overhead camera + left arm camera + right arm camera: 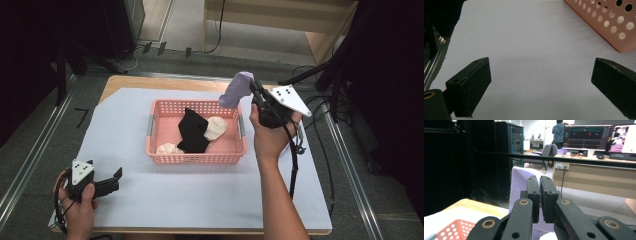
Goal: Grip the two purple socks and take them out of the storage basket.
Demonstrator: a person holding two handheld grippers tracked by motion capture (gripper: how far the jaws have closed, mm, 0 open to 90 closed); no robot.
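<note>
Three socks in basket (195,159); right claw (254,88) pinching purple sock (236,90); left claw (118,174) spread.

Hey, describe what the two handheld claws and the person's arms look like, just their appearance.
Both claws are black, each with two flat, blocky jaws on linked arms with brass-coloured pivot pins. The left claw and the right claw each carry a grey three-cornered plate marked with small black dots. A black cable trails from the right one. The forearms are bare, with no sleeves in view.
</note>
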